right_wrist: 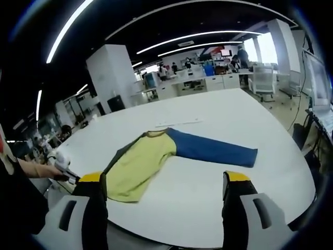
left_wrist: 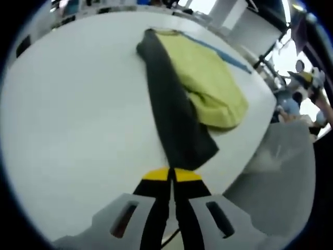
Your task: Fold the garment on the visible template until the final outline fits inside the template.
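While the left gripper is clenched on the dark sleeve at its 12 o'clock, the right gripper hangs released, with the shirt on the table toward 11 o'clock. Folding seems midway: next, carry this sleeve over the yellow body, then the blue sleeve. No containers.

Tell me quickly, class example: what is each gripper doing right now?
Left gripper: jaws closed at the dark sleeve's end; grip on it unclear.
Right gripper: open, holding nothing, above the white table.
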Available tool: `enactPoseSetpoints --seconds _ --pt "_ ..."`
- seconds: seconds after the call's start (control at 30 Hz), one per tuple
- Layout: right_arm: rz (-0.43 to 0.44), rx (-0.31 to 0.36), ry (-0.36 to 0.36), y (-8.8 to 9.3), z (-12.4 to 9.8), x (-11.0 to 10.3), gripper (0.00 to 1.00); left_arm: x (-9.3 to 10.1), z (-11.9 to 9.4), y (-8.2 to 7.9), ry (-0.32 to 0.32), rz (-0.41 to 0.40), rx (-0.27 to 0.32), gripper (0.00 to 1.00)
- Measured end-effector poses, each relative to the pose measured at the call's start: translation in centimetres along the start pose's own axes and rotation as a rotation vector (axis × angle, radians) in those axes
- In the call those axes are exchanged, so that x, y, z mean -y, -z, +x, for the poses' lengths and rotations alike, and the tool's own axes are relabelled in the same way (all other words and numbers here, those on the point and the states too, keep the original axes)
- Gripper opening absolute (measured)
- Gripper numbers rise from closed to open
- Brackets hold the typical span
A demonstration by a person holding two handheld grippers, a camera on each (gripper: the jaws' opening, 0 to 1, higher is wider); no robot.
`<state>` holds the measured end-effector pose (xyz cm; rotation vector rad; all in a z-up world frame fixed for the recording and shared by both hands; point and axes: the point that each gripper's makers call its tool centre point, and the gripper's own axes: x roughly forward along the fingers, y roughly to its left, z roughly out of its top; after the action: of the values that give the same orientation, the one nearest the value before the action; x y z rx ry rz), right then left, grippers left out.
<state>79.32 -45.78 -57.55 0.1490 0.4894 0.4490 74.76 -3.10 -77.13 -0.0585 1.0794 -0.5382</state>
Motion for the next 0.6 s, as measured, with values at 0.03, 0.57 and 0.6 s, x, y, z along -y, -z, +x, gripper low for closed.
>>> enactPoseSetpoints --seconds 0.03,0.57,0.6 --pt "-0.001 -0.001 -0.001 0.0 0.0 0.0 0.92 0.0 -0.2 -0.2 -0.001 0.001 0.004 0.00" --pt "-0.003 0.001 -0.012 -0.1 0.5 -0.3 0.92 -1.8 -6.1 -4.8 -0.028 0.015 0.082 0.00" --pt "-0.003 0.001 -0.012 -0.1 0.5 -0.3 0.92 -2.3 -6.6 -5.2 -0.037 0.016 0.088 0.00"
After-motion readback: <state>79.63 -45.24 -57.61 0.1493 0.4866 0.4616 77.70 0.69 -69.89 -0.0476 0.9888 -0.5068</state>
